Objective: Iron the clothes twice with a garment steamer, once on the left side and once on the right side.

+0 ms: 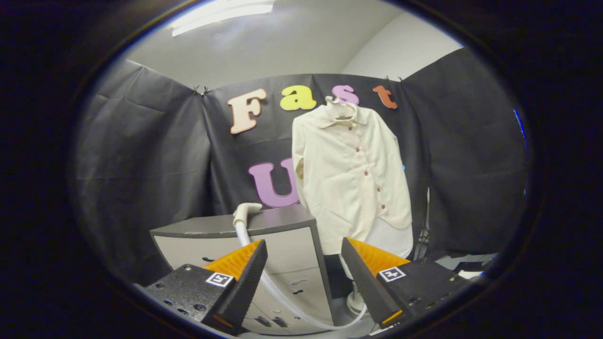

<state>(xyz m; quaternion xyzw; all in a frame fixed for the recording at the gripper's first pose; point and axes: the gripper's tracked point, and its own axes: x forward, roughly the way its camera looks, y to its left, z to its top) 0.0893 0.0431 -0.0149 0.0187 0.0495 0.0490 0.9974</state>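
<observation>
A cream button-up shirt (351, 174) hangs on a white hanger (335, 102) against the booth's black wall, well beyond my fingers. The white steamer head (246, 212) rests on top of a grey drawer cabinet (282, 235) to the left of the shirt. Its white hose (282, 296) runs down the cabinet front and curves right to the steamer's white base (355, 301) on the floor under the shirt. My gripper (304, 252) is open with nothing between its fingers; the steamer head sits beyond the left finger, a good way off.
The grey cabinet with several drawers stands directly ahead, low between the fingers. Black cloth walls close in on the left, back and right. Some dark items and papers (466, 268) lie low at the right, behind the right finger.
</observation>
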